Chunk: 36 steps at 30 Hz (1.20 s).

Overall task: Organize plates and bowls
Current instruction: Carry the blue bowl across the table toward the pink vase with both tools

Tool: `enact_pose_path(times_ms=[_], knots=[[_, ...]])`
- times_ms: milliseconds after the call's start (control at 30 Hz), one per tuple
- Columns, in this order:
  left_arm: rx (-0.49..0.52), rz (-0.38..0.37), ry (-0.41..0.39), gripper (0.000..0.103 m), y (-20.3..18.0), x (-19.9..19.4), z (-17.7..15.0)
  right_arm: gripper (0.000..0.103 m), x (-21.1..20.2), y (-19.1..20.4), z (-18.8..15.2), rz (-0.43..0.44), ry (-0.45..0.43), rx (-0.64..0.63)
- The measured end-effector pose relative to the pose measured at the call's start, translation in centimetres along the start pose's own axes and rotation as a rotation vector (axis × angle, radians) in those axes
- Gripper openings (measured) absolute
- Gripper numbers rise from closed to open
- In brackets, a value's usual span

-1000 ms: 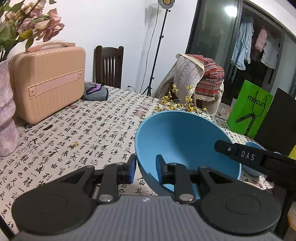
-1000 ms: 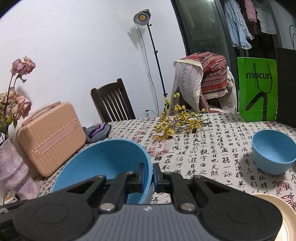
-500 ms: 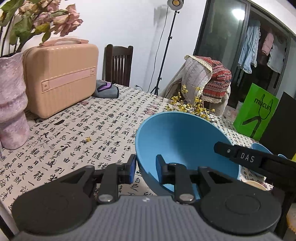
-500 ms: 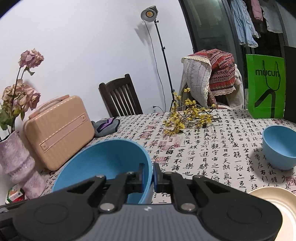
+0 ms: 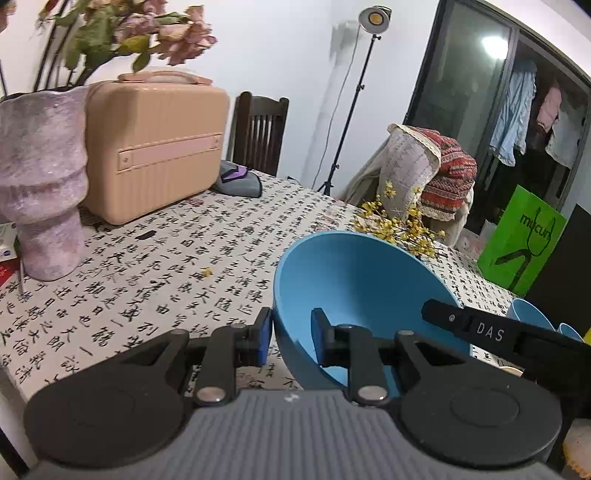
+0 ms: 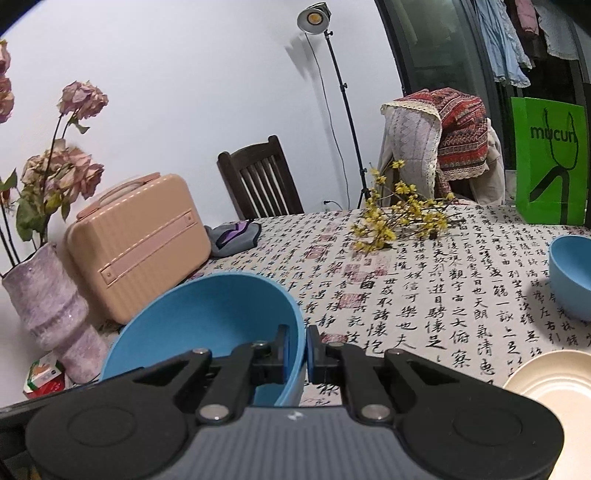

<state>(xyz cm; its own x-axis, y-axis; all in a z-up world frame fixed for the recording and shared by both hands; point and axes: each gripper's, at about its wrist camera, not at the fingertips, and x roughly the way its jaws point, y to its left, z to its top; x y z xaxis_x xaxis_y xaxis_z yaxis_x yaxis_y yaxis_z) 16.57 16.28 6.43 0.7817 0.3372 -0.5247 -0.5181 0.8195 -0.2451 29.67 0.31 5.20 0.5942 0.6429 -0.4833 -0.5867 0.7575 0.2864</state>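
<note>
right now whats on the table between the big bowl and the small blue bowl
Only bare printed tablecloth lies between the big bowl and the small bowl, seen in the right wrist view.

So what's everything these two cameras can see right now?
large bowl: one, blue, held above the table by both grippers
small bowl: one, blue, table's right side
plate: one, cream, near right corner
suitcase: one, peach, table's left
vase: one, mauve, with dried flowers, beside the suitcase
yellow blossom sprigs: one bunch, far side
tablecloth: white with black calligraphy
green bag: one, far right
chair: one, dark wood, behind the table
lamp stand: one, by the wall
left gripper: black, shut on the bowl's rim
right gripper: black, shut on the opposite rim
</note>
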Motion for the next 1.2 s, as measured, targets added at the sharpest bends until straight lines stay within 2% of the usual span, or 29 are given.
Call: enact_pose_path(times_ms=[667, 1200], knots=[[-0.064, 0.059, 0.021, 0.023, 5.7, -0.6, -1.1, 0.009, 2.3, 4.8, -2.7, 0.061, 0.061, -0.022], [-0.111, 0.070, 0.058, 0.023, 9.2, 0.8, -2.3, 0.009, 4.8, 7.2, -4.6, 0.048, 0.113, -0.047]])
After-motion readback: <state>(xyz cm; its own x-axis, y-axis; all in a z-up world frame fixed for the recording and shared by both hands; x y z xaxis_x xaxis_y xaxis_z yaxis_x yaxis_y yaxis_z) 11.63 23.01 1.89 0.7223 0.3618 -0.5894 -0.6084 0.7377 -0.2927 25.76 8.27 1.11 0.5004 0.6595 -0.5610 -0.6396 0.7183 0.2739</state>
